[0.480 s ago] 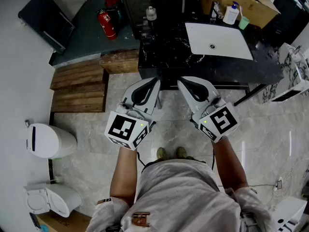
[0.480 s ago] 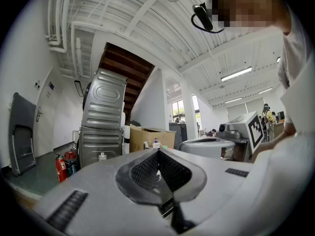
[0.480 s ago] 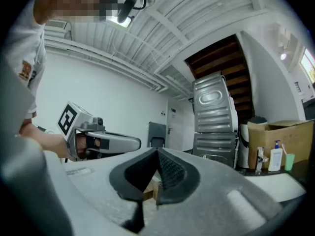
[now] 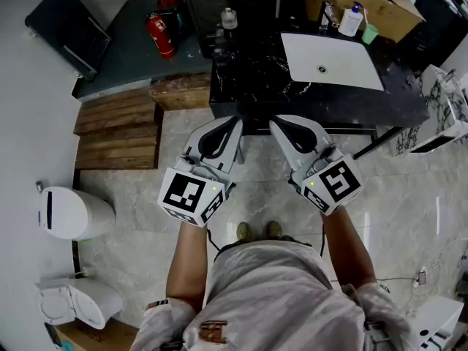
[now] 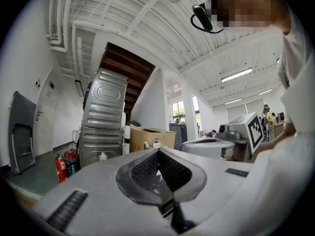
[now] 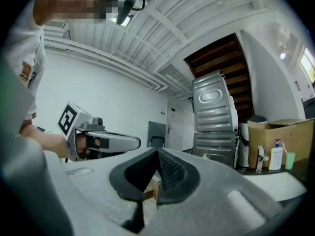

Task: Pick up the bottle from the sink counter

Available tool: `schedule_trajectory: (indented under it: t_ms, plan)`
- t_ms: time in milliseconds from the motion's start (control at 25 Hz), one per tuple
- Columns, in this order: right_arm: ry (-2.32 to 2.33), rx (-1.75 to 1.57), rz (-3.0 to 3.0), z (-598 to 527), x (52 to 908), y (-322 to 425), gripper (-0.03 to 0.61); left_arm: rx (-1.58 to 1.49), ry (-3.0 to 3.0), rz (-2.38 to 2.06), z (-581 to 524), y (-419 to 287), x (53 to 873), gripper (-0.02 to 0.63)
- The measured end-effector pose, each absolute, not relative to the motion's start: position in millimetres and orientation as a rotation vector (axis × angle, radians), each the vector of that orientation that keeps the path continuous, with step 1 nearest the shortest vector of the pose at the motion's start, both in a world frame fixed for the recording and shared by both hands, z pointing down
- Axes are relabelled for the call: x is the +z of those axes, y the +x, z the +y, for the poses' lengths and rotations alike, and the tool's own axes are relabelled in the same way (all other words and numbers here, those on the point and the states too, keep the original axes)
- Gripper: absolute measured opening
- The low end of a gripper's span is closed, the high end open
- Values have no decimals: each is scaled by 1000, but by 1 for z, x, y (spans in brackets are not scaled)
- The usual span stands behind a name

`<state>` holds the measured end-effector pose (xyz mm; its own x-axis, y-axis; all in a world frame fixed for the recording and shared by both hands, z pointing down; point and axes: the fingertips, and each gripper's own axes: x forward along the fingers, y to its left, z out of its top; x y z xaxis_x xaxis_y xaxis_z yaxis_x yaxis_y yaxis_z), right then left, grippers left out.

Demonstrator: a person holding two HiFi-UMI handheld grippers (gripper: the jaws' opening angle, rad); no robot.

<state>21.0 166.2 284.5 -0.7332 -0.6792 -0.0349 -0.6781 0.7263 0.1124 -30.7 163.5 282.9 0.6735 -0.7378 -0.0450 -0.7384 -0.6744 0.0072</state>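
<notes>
Hanging short of 1 sink (image 4: 333, 61): left gripper (image 4: 232, 125) and right gripper (image 4: 278, 125), 2 closed, empty; pump bottle (image 4: 350, 22) and clear bottle (image 4: 229, 19) beyond it; black counter (image 4: 248, 90), tiled floor (image 4: 409, 196).

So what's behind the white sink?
Behind the white rectangular sink stand a white pump bottle, a small green cup and a metal tap. A brown cardboard box hides whatever is farther back.

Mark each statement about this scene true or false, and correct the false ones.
1. Both the left gripper and the right gripper are shut and empty. True.
2. The white basin is set in the black counter. True.
3. The red fire extinguisher stands on the counter. False: it stands on the floor, left of it.
4. The right gripper touches the pump bottle. False: that bottle stands apart, beyond the basin.
</notes>
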Motion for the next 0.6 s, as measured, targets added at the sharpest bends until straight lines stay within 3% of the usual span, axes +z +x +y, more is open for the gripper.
schedule_trajectory:
  t_ms: [600]
  plan:
    - [1183,-187,-2867,146,289,-13,2,66,-2861,1211,141,-67,284,1]
